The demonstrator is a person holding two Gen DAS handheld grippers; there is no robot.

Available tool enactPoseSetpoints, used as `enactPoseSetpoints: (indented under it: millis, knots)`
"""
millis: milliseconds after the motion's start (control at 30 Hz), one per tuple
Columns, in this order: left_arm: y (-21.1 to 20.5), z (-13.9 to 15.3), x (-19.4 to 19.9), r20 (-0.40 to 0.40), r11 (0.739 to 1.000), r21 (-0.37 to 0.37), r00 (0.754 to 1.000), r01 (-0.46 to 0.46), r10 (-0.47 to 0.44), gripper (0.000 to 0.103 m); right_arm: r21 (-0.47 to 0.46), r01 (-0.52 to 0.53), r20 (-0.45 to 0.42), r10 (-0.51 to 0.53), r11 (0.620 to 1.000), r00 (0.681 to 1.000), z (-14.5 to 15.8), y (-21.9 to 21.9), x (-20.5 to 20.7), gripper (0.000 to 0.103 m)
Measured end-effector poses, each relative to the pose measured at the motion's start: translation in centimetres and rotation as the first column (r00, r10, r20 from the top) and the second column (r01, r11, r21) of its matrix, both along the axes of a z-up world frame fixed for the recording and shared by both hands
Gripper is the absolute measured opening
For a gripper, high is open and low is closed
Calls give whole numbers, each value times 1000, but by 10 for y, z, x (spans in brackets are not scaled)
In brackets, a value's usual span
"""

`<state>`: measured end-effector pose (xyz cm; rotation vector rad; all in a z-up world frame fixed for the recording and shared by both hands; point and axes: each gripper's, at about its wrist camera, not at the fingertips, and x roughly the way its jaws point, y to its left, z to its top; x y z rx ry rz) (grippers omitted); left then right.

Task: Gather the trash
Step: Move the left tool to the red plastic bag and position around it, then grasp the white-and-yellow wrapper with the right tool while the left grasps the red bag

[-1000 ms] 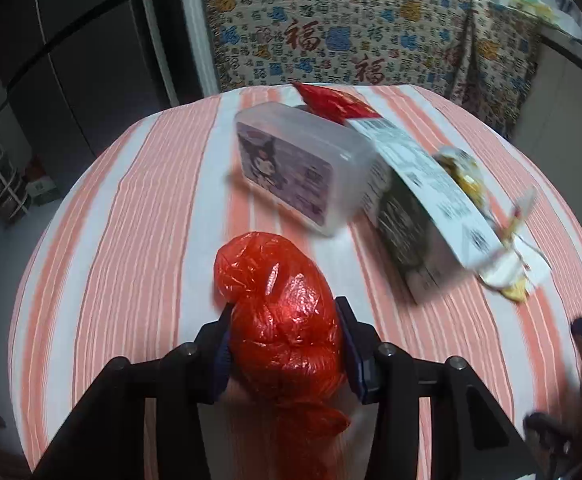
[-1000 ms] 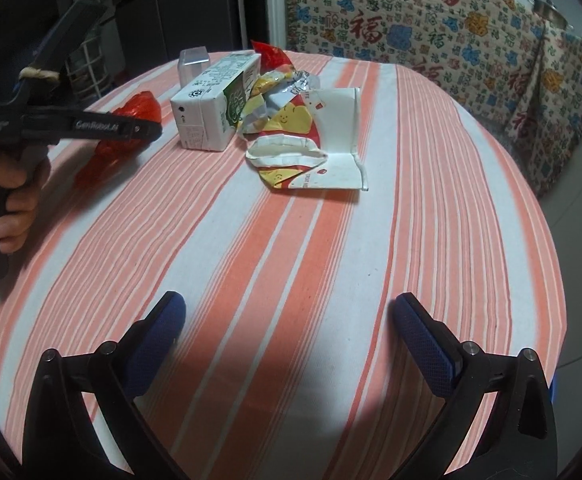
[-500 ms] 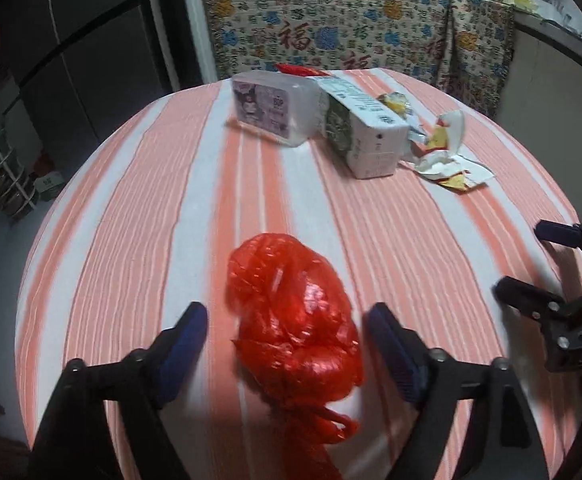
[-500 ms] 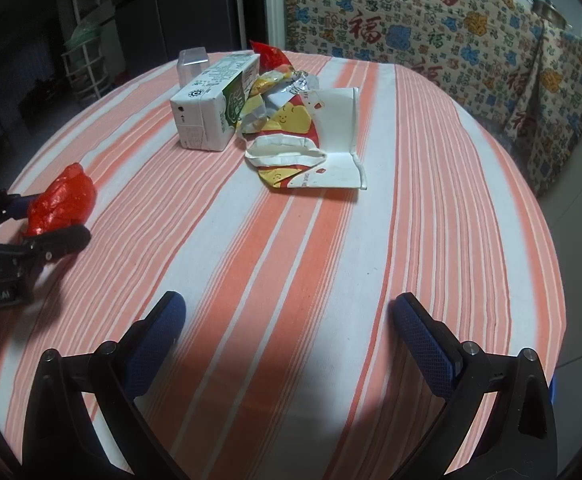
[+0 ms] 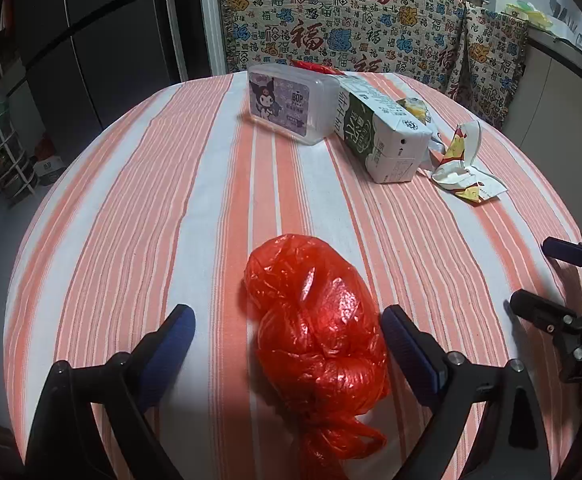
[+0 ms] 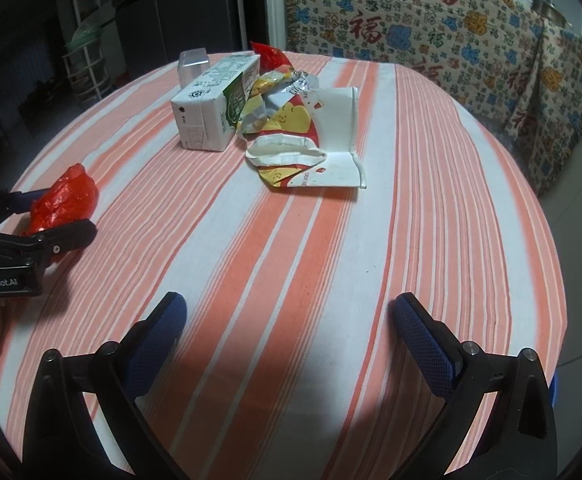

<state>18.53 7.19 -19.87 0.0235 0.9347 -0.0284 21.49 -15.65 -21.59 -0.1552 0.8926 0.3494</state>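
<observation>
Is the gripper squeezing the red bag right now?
No, the left gripper is open, its fingers apart on either side of the red bag.

Bare striped tablecloth (image 6: 291, 260) ahead; milk carton (image 6: 215, 108) and crumpled wrappers (image 6: 303, 136) clustered far side.

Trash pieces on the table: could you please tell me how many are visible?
5: red bag between the left gripper's open fingers; carton mid-table; torn box beside it; foil wrapper and red packet behind. More may be hidden.

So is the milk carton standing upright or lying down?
Lying down: the milk carton rests on its long side on the striped table.
</observation>
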Motion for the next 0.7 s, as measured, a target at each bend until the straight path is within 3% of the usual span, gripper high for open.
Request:
enactPoseSetpoints:
  millis: [100,233,367,467,533,633,700]
  knots:
    - [0,0,-2,1,1000,2,1000,-1,1,97,76,21,0,-21,997,1000,11,-13,10,102]
    - [0,0,-2,1,1000,1,1000,-2,2,98,99,85,27,-88,991,996,30,-27,37,102]
    - [-1,0,-2,1,1000,2,1000,-1,1,98,117,87,-23,-85,989,996,27,-25,71,97]
    - [-1,0,-2,1,1000,2,1000,-2,2,98,128,-23,-66,32,991,997,21,-5,78,84]
    - [-1,0,-2,1,1000,2,1000,-2,2,98,212,-130,-140,162,969,977,18,7,72,79]
    - [-1,0,-2,1,1000,2,1000,-2,2,98,344,-261,-159,330,902,931,28,11,52,78]
    - [-1,0,-2,1,1000,2,1000,-2,2,98,294,-280,-120,326,914,938,38,9,46,83]
